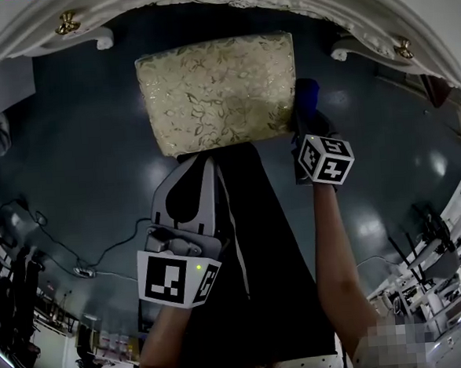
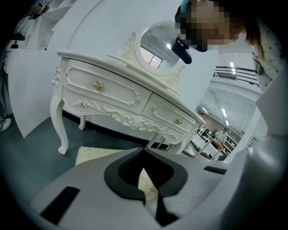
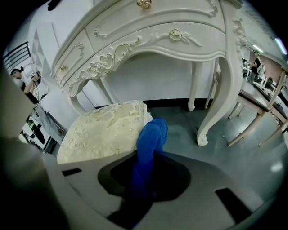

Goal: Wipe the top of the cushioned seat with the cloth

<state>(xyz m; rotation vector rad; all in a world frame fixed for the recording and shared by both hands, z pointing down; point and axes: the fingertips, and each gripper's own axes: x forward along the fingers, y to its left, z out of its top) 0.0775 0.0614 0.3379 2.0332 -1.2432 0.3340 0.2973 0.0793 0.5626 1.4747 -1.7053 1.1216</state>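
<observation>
Head view: looks steeply down from above the cushioned seat (image 1: 218,94), well clear of it. Left gripper view: low, set back from the seat's near side, facing across it to the dressing table (image 2: 117,96). Right gripper view: close at the seat's right edge, facing under the table. All three views share seat and table.

The seat (image 1: 218,92) stands on the floor (image 1: 81,190) just before the desk (image 2: 112,94), with a mirror (image 2: 157,45) on the desk's back edge. The cloth (image 1: 306,95) hangs against the seat's right side, pinched between the fingers (image 3: 211,179) of the right gripper (image 1: 305,119), just right of the seat. The left gripper (image 1: 191,158) hovers at the seat's near edge, left of the right gripper, fingers together. A cable (image 1: 102,255) lies on the floor far left.
</observation>
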